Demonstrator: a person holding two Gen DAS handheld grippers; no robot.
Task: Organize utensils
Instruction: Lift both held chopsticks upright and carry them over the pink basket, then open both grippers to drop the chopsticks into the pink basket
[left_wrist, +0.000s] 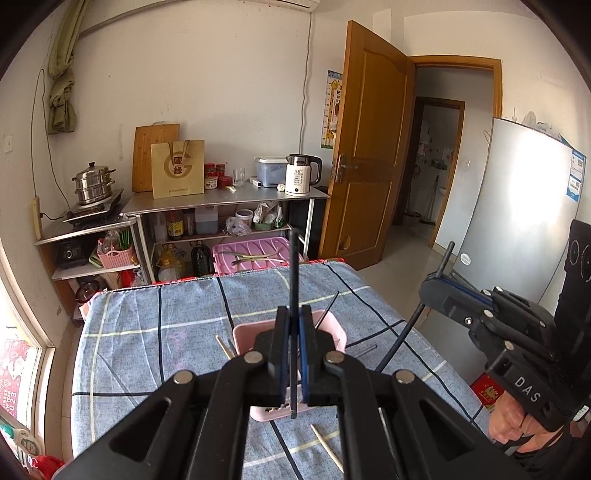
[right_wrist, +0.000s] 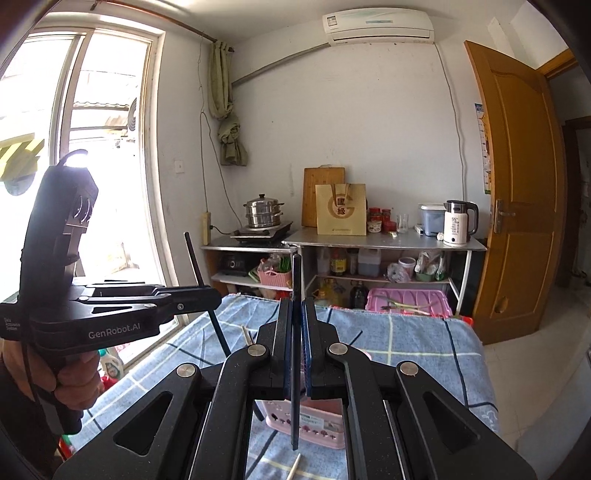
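My left gripper (left_wrist: 294, 310) is shut on a black chopstick (left_wrist: 292, 266) that stands upright above a pink utensil holder (left_wrist: 334, 328). My right gripper (left_wrist: 428, 284) hangs to the right of the table, shut on a second black chopstick (left_wrist: 400, 339) that slants downward. In the right wrist view the right gripper (right_wrist: 295, 302) pinches its upright chopstick (right_wrist: 295, 273) over the pink holder (right_wrist: 317, 424). The left gripper (right_wrist: 218, 295) is beside it at the left with its chopstick (right_wrist: 192, 254). One black stick (left_wrist: 327, 310) leans inside the holder.
A blue plaid cloth covers the table (left_wrist: 166, 325). Loose pale chopsticks (left_wrist: 223, 345) (left_wrist: 325, 443) and a dark one (left_wrist: 364, 349) lie around the holder. Behind stand a metal shelf (left_wrist: 229, 201) with a kettle (left_wrist: 301, 179), a pink crate (left_wrist: 255, 254), a wooden door (left_wrist: 365, 147) and a fridge (left_wrist: 517, 206).
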